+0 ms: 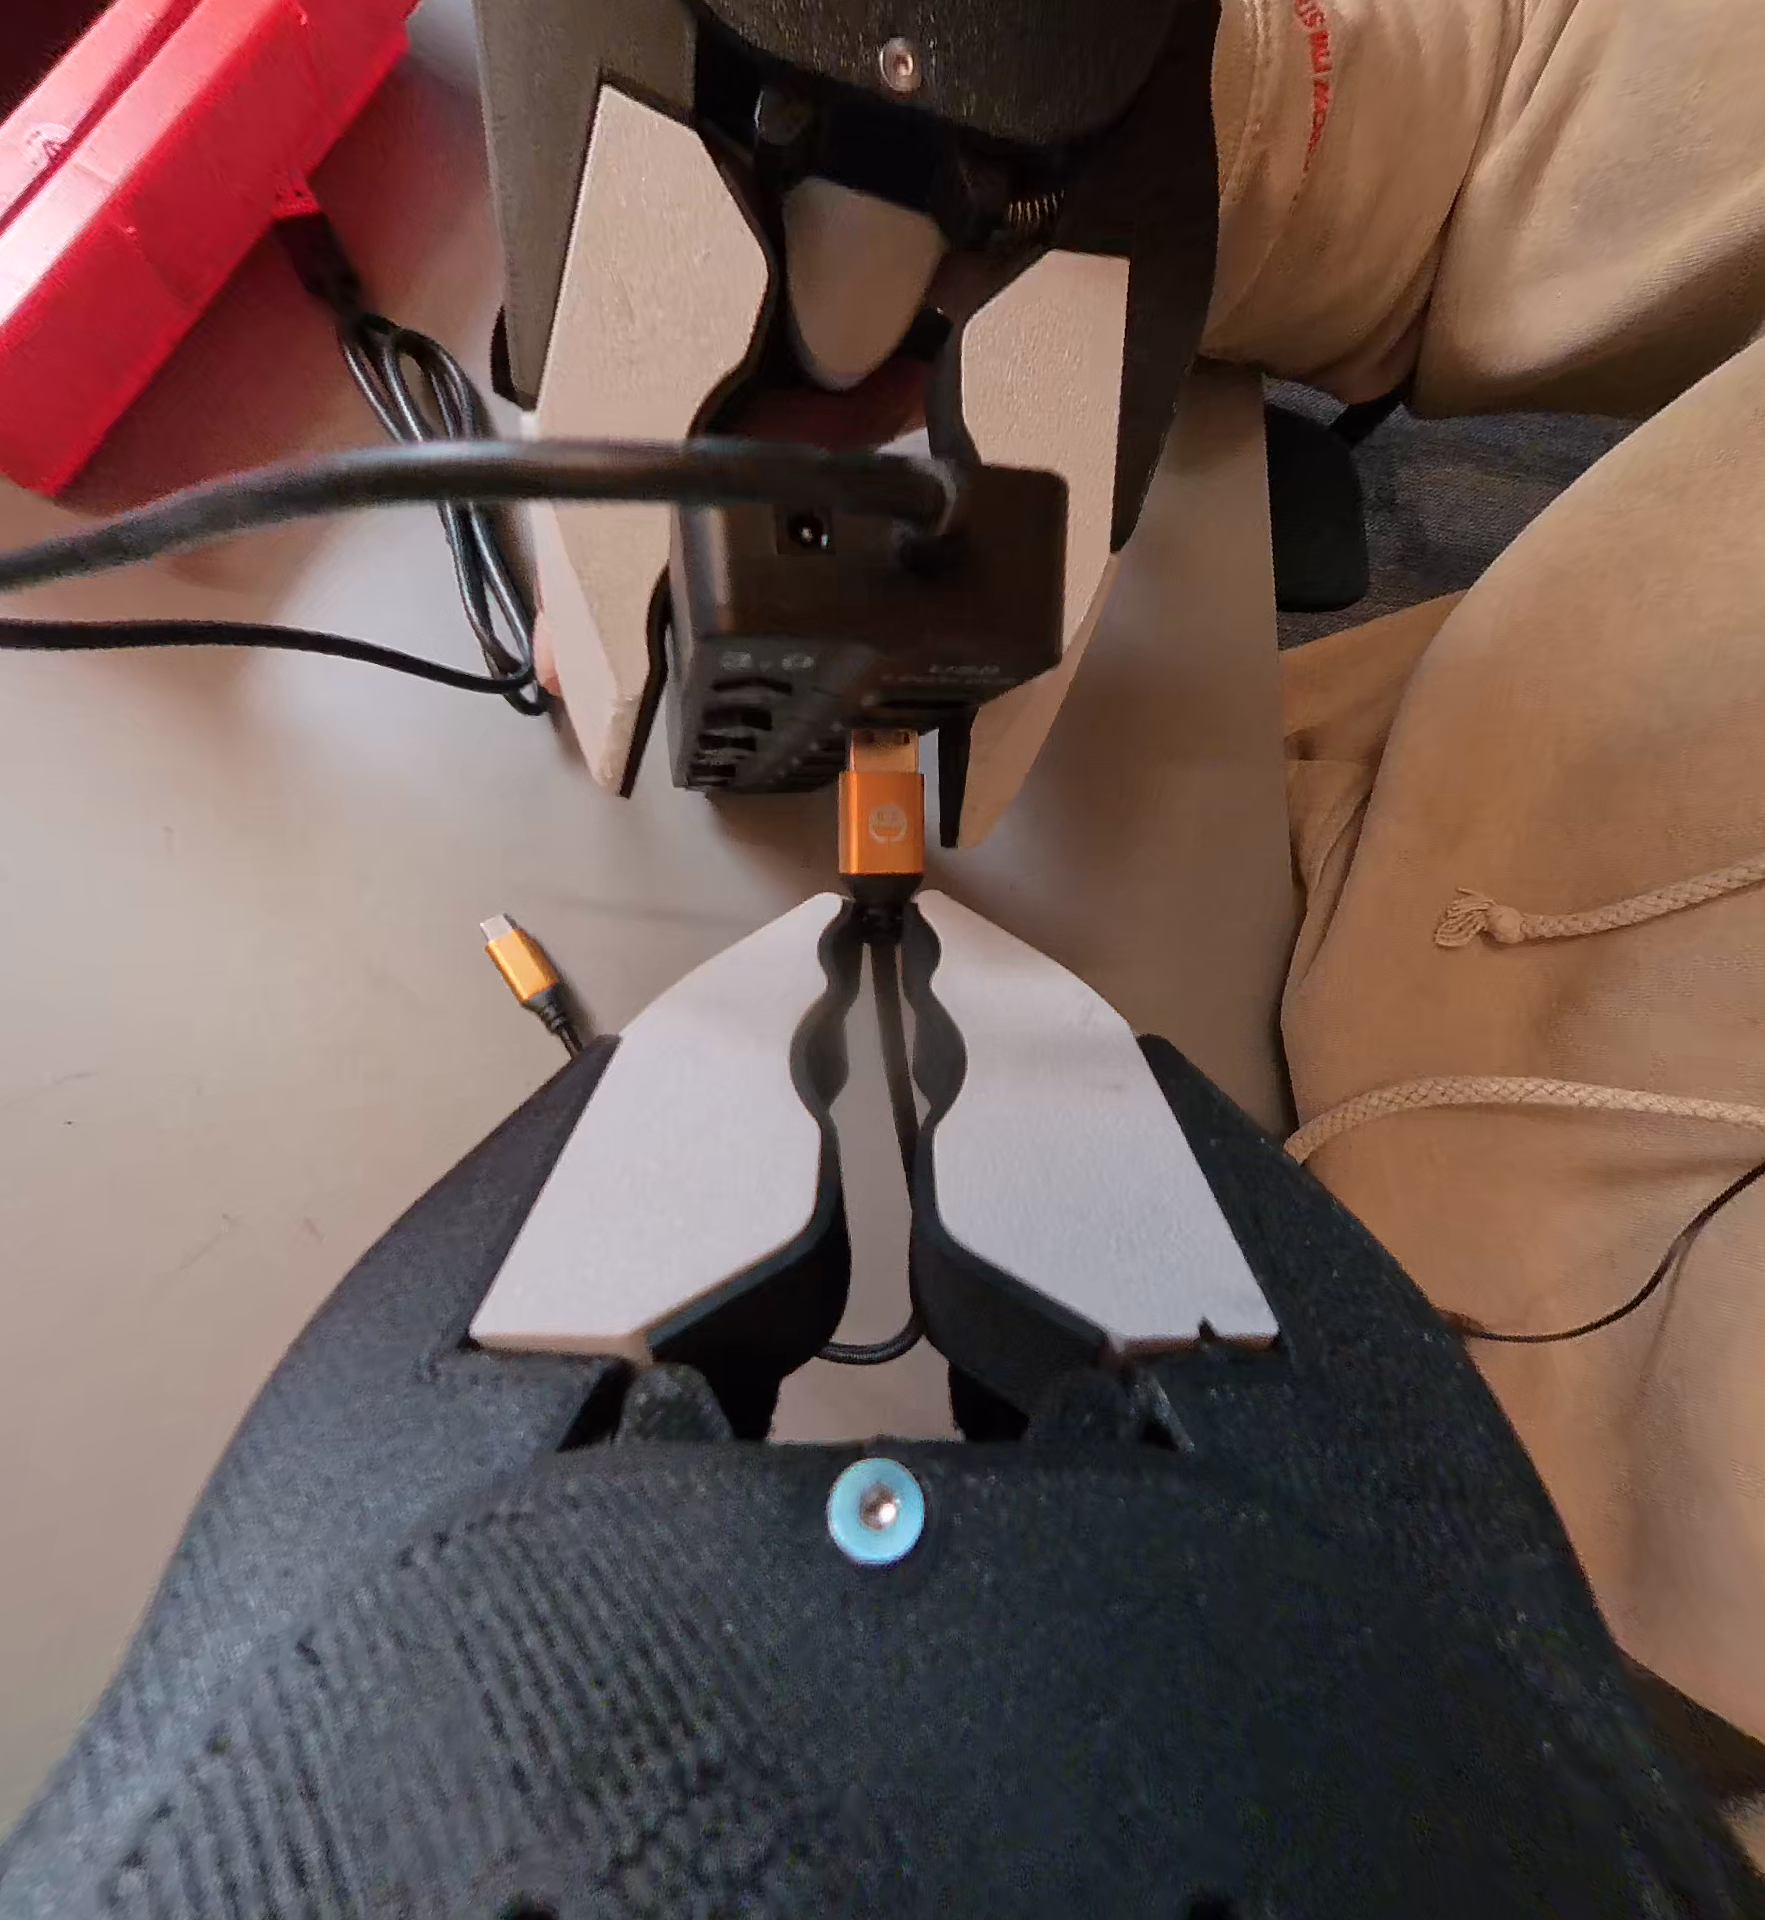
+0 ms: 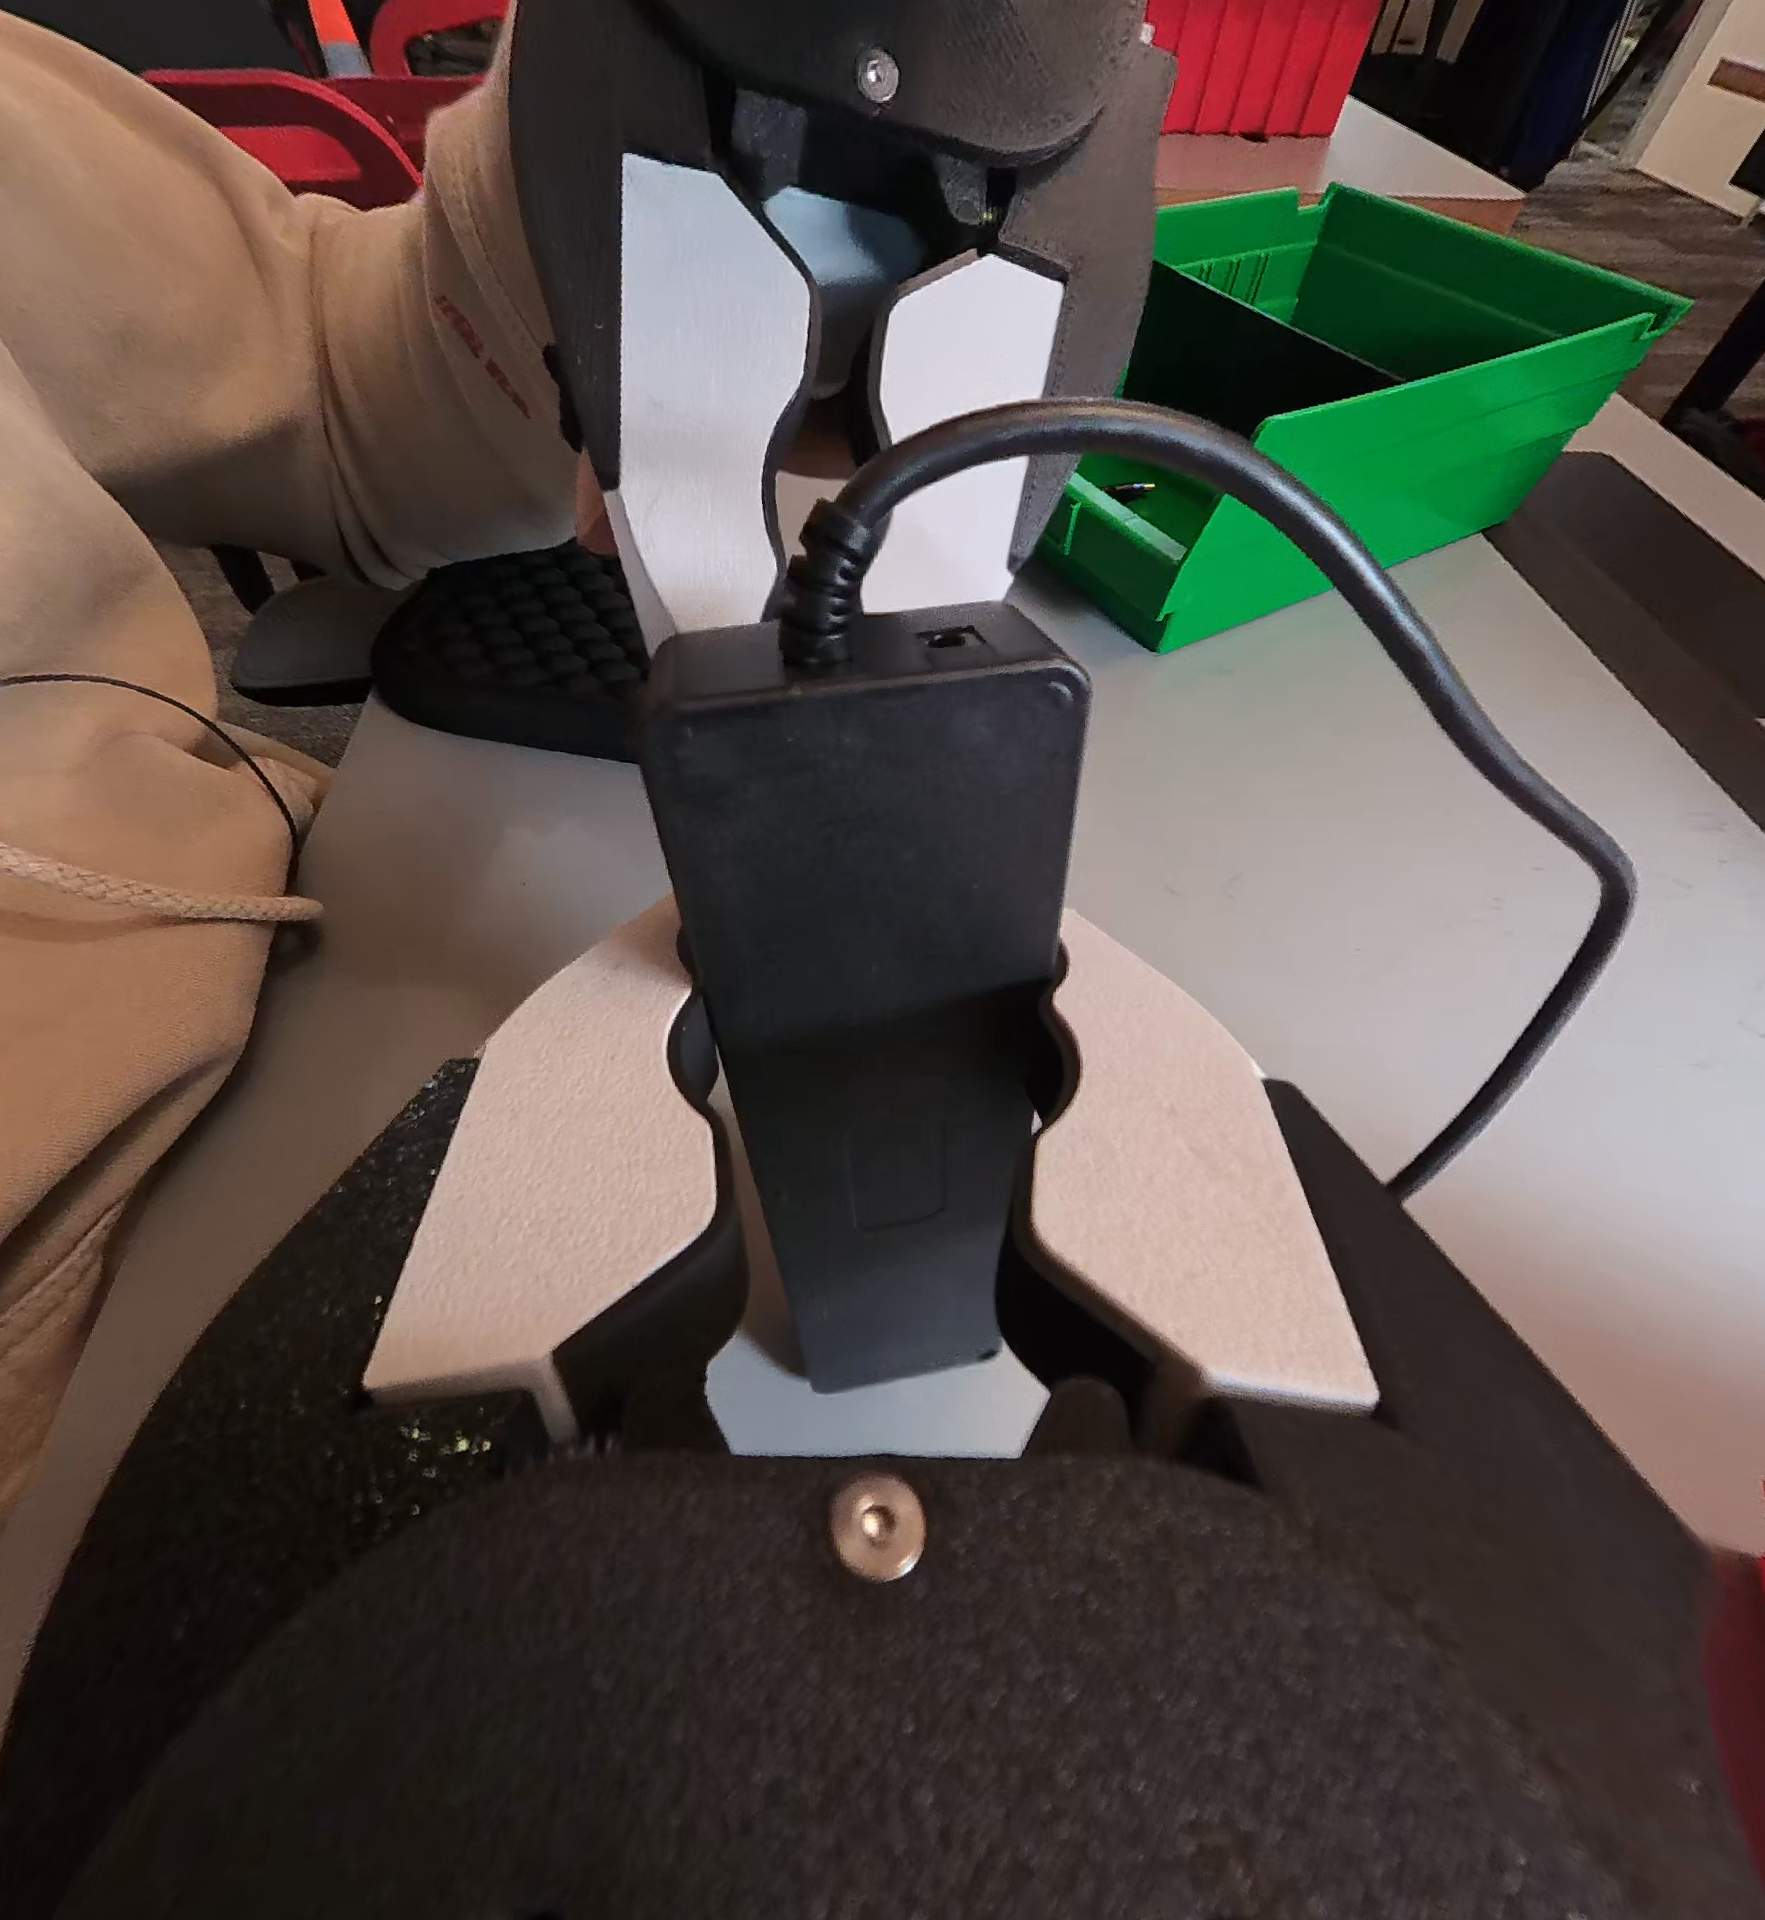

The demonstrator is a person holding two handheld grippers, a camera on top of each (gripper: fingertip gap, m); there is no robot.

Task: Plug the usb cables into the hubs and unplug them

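My right gripper (image 2: 873, 956) is shut on a black USB hub (image 2: 857, 831) and holds it above the grey table (image 2: 1325, 935). In the left wrist view the hub (image 1: 857, 613) faces me between the right gripper's fingers (image 1: 639, 416). My left gripper (image 1: 878, 920) is shut on a black cable just behind its orange USB plug (image 1: 880, 821). The plug's metal tip meets a port on the hub's near face; how deep it sits I cannot tell. The cable's other orange plug (image 1: 519, 961) lies on the table. The left gripper's fingers (image 2: 712, 416) show beyond the hub.
The hub's own thick black cable (image 1: 338, 488) loops out over the table, also in the right wrist view (image 2: 1429, 665). A red bin (image 1: 99, 229) stands at far left. A green bin (image 2: 1377, 395) stands behind. A person in a beige hoodie (image 1: 1532, 727) sits close by.
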